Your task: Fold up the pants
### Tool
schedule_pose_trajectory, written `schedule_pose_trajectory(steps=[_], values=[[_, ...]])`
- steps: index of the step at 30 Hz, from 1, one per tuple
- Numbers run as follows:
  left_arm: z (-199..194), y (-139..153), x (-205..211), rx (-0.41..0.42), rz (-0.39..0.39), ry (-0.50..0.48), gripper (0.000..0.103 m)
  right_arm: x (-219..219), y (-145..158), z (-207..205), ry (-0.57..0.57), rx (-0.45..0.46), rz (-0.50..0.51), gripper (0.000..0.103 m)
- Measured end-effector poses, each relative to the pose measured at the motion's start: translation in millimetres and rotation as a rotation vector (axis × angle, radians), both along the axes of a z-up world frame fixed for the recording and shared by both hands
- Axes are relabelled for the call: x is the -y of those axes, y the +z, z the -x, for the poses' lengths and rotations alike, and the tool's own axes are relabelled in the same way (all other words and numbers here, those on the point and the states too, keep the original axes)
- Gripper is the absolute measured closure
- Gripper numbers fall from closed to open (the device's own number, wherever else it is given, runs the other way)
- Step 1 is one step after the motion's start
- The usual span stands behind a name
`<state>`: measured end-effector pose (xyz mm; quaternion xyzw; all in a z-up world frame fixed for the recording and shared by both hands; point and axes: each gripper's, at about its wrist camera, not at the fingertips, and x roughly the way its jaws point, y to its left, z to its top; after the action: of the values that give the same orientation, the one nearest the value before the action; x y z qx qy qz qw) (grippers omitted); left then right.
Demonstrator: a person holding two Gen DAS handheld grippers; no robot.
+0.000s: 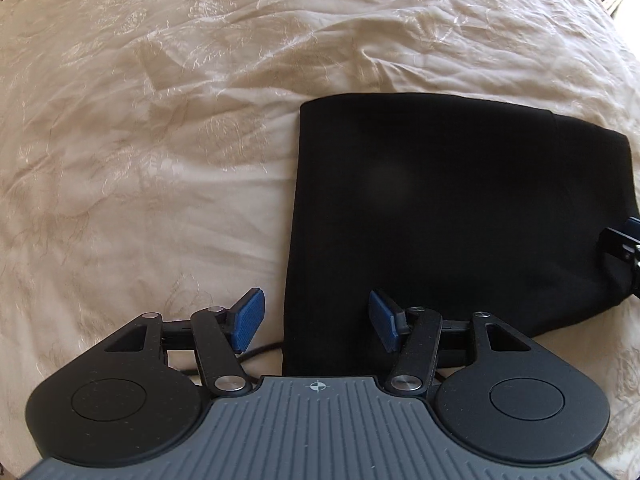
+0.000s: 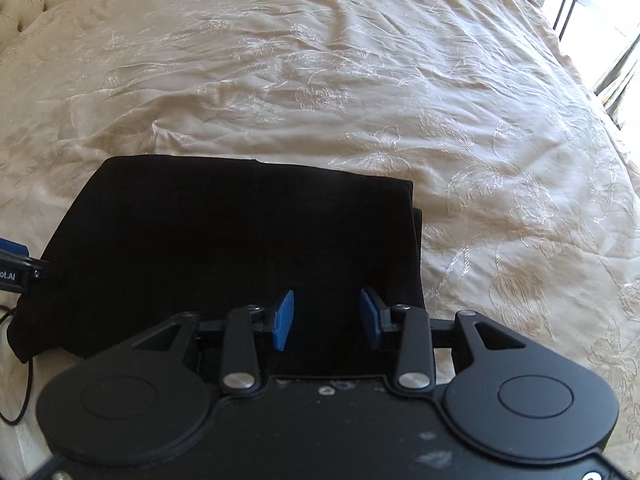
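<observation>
Nearest, the left gripper (image 1: 318, 322) straddles the near left edge of the pants (image 1: 452, 216), released; the right gripper (image 2: 326, 318) hangs over their near right part, also released, gripping nothing. The pants lie folded on the bedspread (image 2: 360, 80) (soft, limp, light, probably apt to slide), best pinched through all layers at a corner.

Daylight bright, enters from window (image 2: 624, 20) at upper right of right view; glass there blown out white. Bedspread (image 1: 160, 160) sheen gives soft glare on creases. Pants (image 2: 224, 240) almost pure black, no detail visible. Fisheye bends edges strongly, corners dark. Slight softness overall; near housing blurred at bottom.
</observation>
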<state>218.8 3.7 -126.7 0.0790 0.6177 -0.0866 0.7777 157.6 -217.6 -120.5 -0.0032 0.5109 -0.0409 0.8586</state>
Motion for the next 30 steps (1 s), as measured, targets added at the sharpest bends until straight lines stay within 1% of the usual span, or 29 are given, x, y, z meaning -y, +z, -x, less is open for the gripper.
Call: schedule_pose_trajectory(steps=[3, 8, 12, 16, 19, 21, 23, 26, 28, 30], values=[[5, 1, -2, -0.006, 0.007, 0.014, 0.046, -1, 1, 3, 0.015, 0.001, 0.011, 0.063], [5, 2, -1, -0.008, 0.002, 0.015, 0.046, 0, 3, 5, -0.018, -0.001, -0.006, 0.063], [9, 3, -1, -0.009, -0.001, 0.017, 0.046, 0, 1, 6, -0.024, 0.001, -0.009, 0.063], [12, 2, -2, -0.005, 0.005, 0.01, 0.045, 4, -1, 9, -0.019, 0.011, -0.029, 0.061], [10, 8, -3, 0.012, 0.015, 0.002, 0.046, 11, 1, 10, -0.007, 0.015, -0.058, 0.061], [7, 13, -4, 0.048, 0.024, -0.001, 0.046, 20, 9, 10, -0.036, 0.025, -0.118, 0.06], [0, 18, -5, 0.084, 0.031, 0.004, 0.046, 35, 20, 10, -0.099, 0.052, -0.17, 0.059], [-15, 16, -4, 0.079, 0.044, 0.007, 0.046, 55, 32, 7, -0.186, 0.099, -0.17, 0.057], [-24, 10, 0, 0.067, 0.04, -0.008, 0.045, 70, 28, -1, -0.226, 0.078, -0.194, 0.056], [-31, 3, 4, 0.067, 0.031, -0.032, 0.045, 83, 17, -11, -0.248, 0.016, -0.233, 0.055]])
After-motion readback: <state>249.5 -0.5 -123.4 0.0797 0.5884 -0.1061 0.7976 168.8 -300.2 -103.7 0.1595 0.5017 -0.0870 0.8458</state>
